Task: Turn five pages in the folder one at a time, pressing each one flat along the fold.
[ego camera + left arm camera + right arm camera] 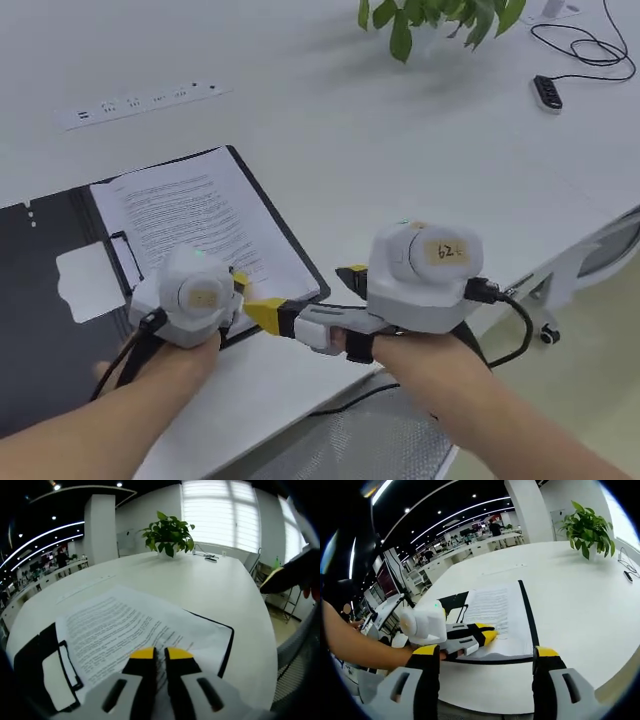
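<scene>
A black folder (pixel 40 320) lies open on the white table, with a printed page (pixel 200 215) on its right half under a clip (pixel 125 262). My left gripper (pixel 238 285) is over the page's near right corner. In the left gripper view its yellow tips (pixel 160 654) stand shut with only a thin slit, low over the printed page (pixel 125 630). My right gripper (pixel 305 295) points left at the table's front edge. Its jaws (pixel 486 652) are open wide and empty, framing the left gripper (pixel 470 635) and the folder (pixel 527 615).
A white power strip (pixel 140 102) lies at the back left. A potted plant (pixel 440 20) and a black device with a cable (pixel 547 92) are at the back right. The table's front edge (pixel 330 370) runs under my hands, with a chair (pixel 610 250) at the right.
</scene>
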